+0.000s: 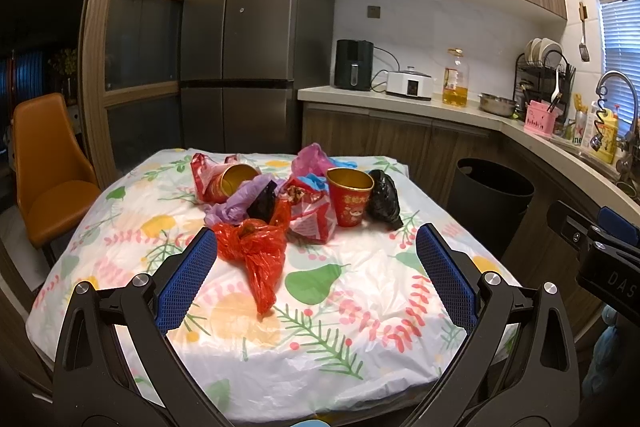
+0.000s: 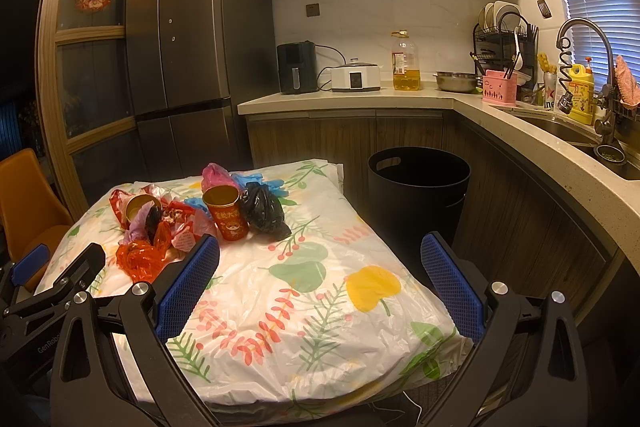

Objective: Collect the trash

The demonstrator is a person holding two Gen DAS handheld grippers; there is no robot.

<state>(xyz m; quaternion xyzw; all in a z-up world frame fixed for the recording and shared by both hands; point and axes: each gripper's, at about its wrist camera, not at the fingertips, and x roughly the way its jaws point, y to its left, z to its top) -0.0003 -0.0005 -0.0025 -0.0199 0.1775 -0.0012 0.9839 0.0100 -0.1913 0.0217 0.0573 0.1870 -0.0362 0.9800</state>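
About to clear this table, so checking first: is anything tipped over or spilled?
One red cup lies tipped on its side among the bags, mouth open; the other red cup stands upright. No spill shows on the tablecloth.

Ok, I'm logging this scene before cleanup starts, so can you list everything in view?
Paper cups: 2, red and gold, one upright, one on its side, in the pile.
Red plastic bag: 1, nearest the left gripper.
Black bag: 1, right of the upright cup.
Pink, purple, blue bags and wrappers: several, in the pile.
Table cover: 1, white, floral.
Trash bin: 1, black, on the floor right of the table.
Fridge: 1, dark steel.
Chair: 1, orange.
Oil bottle: 1, on the counter.
Left gripper: open.
Right gripper: open.
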